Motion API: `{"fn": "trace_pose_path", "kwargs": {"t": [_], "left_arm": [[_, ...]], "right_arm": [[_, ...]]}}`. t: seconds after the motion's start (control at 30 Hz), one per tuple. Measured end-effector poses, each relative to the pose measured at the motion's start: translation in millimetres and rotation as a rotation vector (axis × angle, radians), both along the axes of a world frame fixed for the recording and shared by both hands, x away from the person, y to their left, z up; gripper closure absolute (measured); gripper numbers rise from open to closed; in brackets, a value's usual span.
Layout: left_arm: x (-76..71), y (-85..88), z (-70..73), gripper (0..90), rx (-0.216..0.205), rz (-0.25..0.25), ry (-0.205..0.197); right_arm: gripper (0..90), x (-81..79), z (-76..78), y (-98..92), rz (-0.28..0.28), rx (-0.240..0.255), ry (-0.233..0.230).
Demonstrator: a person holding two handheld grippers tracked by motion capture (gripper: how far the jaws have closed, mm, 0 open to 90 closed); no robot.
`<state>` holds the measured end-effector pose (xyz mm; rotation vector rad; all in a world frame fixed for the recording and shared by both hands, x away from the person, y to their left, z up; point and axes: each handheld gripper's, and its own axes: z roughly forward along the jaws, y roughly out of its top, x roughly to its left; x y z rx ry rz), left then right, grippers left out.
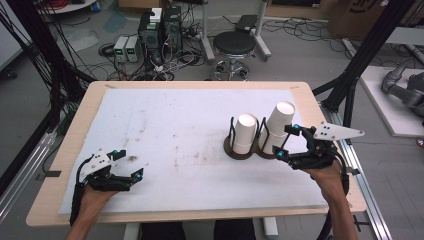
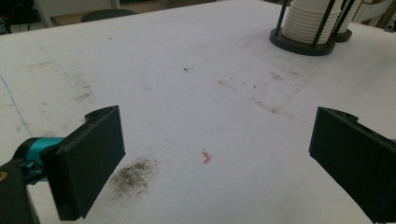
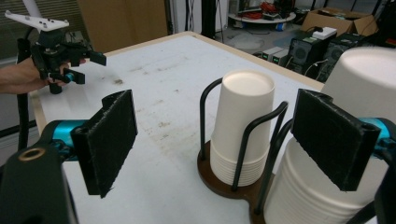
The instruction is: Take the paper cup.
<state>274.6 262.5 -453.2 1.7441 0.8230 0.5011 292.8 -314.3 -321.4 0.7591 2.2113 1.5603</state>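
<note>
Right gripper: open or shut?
Open. The right gripper has its jaws spread wide, nothing between them; the cup stacks stand beyond.

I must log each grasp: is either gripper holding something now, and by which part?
Nothing is held. The right gripper stands open beside the tilted stack of white paper cups in the dark wire holder; the left gripper is open over the white table cover.

The right cup stack (image 3: 327, 186) is cut off by the frame edge.
</note>
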Motion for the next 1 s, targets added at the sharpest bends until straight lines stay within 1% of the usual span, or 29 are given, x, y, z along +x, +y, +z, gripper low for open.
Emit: {"fn": "trace_pose_path", "kwargs": {"t": [0.03,0.1,0.2,0.27,0.3,0.33,0.4,0.43,0.6,0.63,0.7,0.77,0.8,0.83,0.87,1.0], "left_arm": [[0.9,-0.3,-0.1,3.3,0.0,-0.002,0.007],[1.5,-0.4,0.0,3.3,0.0,-0.002,0.011],[1.7,-0.6,-0.1,3.3,0.001,-0.003,0.014],[1.8,-0.7,-0.1,3.3,0.0,-0.004,0.018],[1.8,-0.7,-0.1,3.3,0.0,-0.004,0.018],[1.7,-0.7,0.0,3.3,0.0,-0.004,0.018],[1.4,-0.8,-0.1,3.3,0.001,-0.004,0.014],[1.5,-1.1,-0.1,3.3,0.001,-0.004,0.015],[2.0,-1.3,0.0,3.3,0.012,-0.009,0.017],[2.0,-1.7,0.0,3.3,0.011,-0.009,0.02],[2.0,-1.9,0.0,3.3,0.013,-0.008,0.021],[2.0,-2.0,0.0,3.3,0.014,-0.008,0.021],[2.2,-2.2,0.0,3.3,0.015,-0.009,0.02],[2.2,-2.2,0.0,3.3,0.015,-0.009,0.02],[2.3,-2.3,0.0,3.3,0.017,-0.01,0.021],[2.6,-2.5,0.0,3.3,0.021,-0.012,0.023]], "right_arm": [[14.9,2.2,8.7,-2.2,-0.002,-0.008,-0.002],[15.0,3.9,16.6,-3.8,-0.005,-0.017,-0.007],[15.0,7.6,27.1,-6.0,-0.009,-0.03,-0.009],[15.0,11.9,34.3,-7.1,-0.014,-0.054,-0.003],[15.0,11.9,34.3,-7.1,-0.014,-0.054,-0.003],[15.2,16.4,42.4,-8.5,-0.017,-0.075,0.004],[15.5,21.7,50.3,-10.1,-0.014,-0.095,0.021],[15.8,24.6,54.1,-11.0,-0.013,-0.115,0.026],[15.8,36.8,71.2,-13.7,-0.037,-0.192,0.058],[15.8,39.9,74.9,-13.7,-0.036,-0.219,0.058],[15.8,45.0,82.6,-12.6,-0.039,-0.269,0.08],[15.8,49.7,89.9,-11.4,-0.038,-0.3,0.1],[15.8,52.2,93.3,-10.8,-0.042,-0.315,0.102],[15.8,52.2,93.3,-10.8,-0.042,-0.315,0.102],[15.8,56.9,99.2,-9.3,-0.04,-0.337,0.114],[15.9,66.8,105.8,-5.4,-0.049,-0.397,0.143]]}}
